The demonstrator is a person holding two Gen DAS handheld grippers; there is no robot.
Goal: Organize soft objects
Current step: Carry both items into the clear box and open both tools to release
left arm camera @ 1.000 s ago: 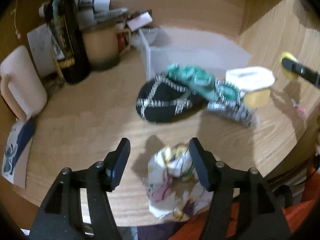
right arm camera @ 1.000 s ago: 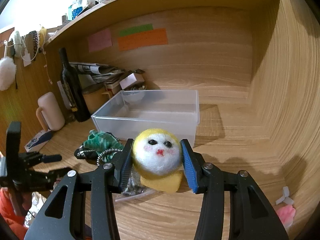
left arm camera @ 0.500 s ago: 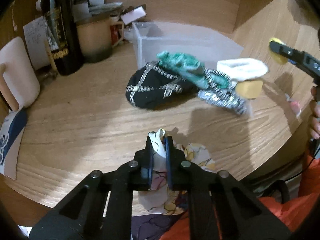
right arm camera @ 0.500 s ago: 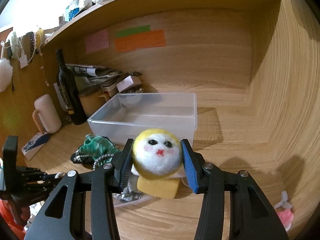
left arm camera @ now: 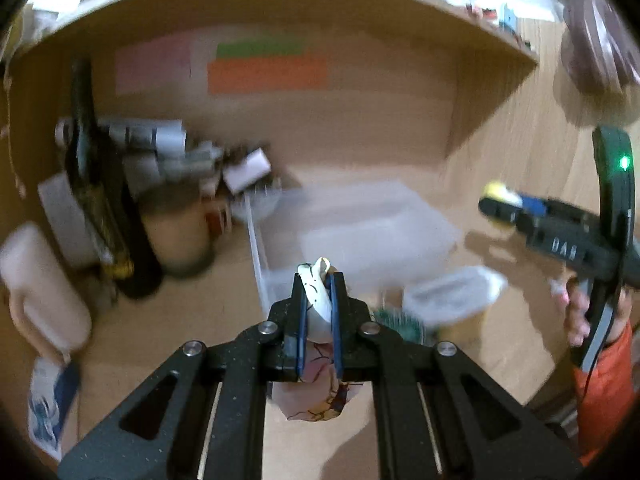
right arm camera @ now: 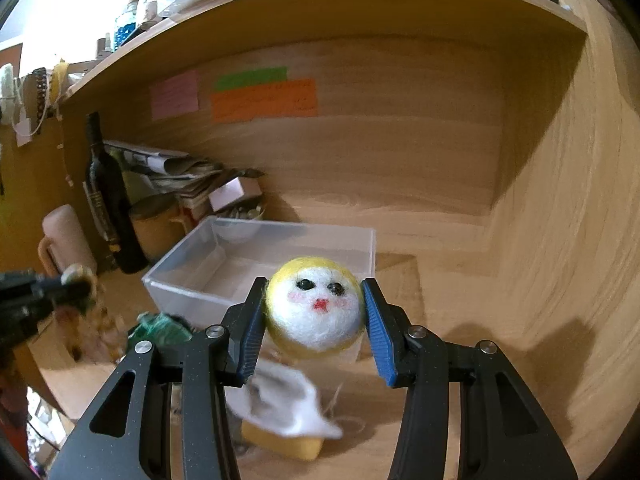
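Note:
My left gripper (left arm camera: 319, 292) is shut on a floral cloth (left arm camera: 318, 306) that hangs below it, lifted off the desk. My right gripper (right arm camera: 314, 312) is shut on a felt ball with a face (right arm camera: 314, 310), held above the desk before the clear plastic bin (right arm camera: 256, 268). The bin (left arm camera: 360, 232) stands ahead of the left gripper. A white cloth (right arm camera: 280, 404) lies on a yellow sponge (right arm camera: 284, 442) under the right gripper. A green cloth (right arm camera: 160, 330) lies left of it. The right gripper (left arm camera: 504, 204) shows at right in the left wrist view.
A dark wine bottle (right arm camera: 110, 200), a brown mug (right arm camera: 154, 226), stacked papers (right arm camera: 176, 172) and a cream jug (right arm camera: 66, 236) stand at the back left. Wooden walls close in at the back and right. Coloured notes (right arm camera: 262, 98) hang on the back wall.
My left gripper has closed on the floral cloth and lifted it off the desk, tilting up toward the bin. My right gripper has risen with the felt ball.

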